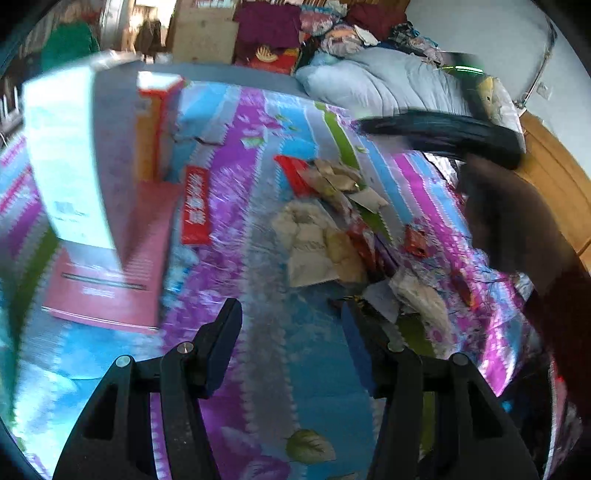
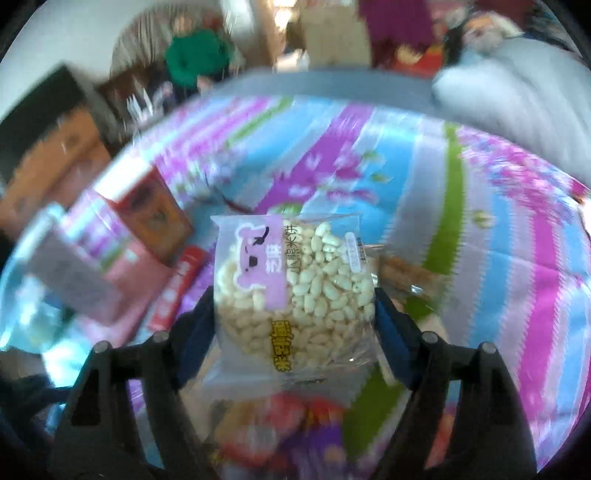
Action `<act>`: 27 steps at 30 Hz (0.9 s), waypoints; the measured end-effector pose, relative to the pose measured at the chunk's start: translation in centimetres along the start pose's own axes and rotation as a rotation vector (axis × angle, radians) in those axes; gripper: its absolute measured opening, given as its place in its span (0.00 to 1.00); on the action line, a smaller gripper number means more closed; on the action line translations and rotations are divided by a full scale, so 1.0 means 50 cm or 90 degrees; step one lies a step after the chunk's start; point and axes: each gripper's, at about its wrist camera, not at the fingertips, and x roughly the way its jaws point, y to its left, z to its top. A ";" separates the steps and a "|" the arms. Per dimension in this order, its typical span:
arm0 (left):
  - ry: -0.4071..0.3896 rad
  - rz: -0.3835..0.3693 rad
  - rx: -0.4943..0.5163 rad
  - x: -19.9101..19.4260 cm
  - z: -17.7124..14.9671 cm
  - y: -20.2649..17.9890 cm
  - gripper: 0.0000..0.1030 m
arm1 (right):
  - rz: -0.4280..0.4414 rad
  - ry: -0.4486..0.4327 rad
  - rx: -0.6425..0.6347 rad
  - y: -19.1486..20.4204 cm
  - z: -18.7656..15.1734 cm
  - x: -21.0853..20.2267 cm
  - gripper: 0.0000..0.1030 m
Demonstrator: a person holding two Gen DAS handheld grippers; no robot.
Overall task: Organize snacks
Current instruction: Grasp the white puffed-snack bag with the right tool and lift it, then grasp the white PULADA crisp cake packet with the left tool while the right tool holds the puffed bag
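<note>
My right gripper point(image 2: 293, 295) is shut on a clear packet of puffed rice cake point(image 2: 295, 291) with a purple bear label, held above the striped bedspread point(image 2: 480, 258). My left gripper point(image 1: 291, 317) is open and empty over the bedspread point(image 1: 258, 206). A pile of snack packets point(image 1: 343, 229) lies ahead and right of it. An open pink box point(image 1: 110, 280) with its lid raised lies to the left, an orange-red carton point(image 1: 155, 125) stands in it, and a red packet point(image 1: 195, 206) lies beside it. The same box point(image 2: 122, 273), carton point(image 2: 155, 218) and red packet point(image 2: 177, 288) show left in the right wrist view.
A grey-blue quilt point(image 1: 388, 81) and heaped clothes point(image 1: 332, 26) lie at the far end of the bed. The person's dark arm point(image 1: 517, 206) crosses the right side. A wooden bed frame point(image 1: 554, 177) runs along the right. More snack packets point(image 2: 280, 417) lie below the held packet.
</note>
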 end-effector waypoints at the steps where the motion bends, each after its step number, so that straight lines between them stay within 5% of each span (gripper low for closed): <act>1: 0.005 -0.003 -0.007 0.014 0.004 -0.001 0.55 | 0.000 -0.014 0.023 -0.011 -0.022 -0.032 0.78; 7: 0.025 0.004 -0.040 0.122 0.054 -0.012 0.55 | -0.024 -0.025 0.145 -0.083 -0.199 -0.152 0.78; 12: 0.027 0.014 -0.041 0.179 0.079 -0.037 0.54 | -0.008 -0.014 0.201 -0.104 -0.271 -0.154 0.78; 15: 0.048 0.047 -0.033 0.215 0.075 -0.038 0.52 | 0.006 -0.017 0.220 -0.111 -0.277 -0.154 0.78; 16: 0.050 0.053 -0.031 0.221 0.072 -0.036 0.40 | 0.010 -0.018 0.221 -0.110 -0.277 -0.154 0.78; 19: 0.045 0.078 -0.017 0.219 0.065 -0.036 0.36 | 0.019 -0.028 0.216 -0.100 -0.272 -0.157 0.78; 27: -0.016 0.068 0.026 0.093 0.072 -0.065 0.35 | 0.021 -0.057 0.206 -0.068 -0.265 -0.193 0.78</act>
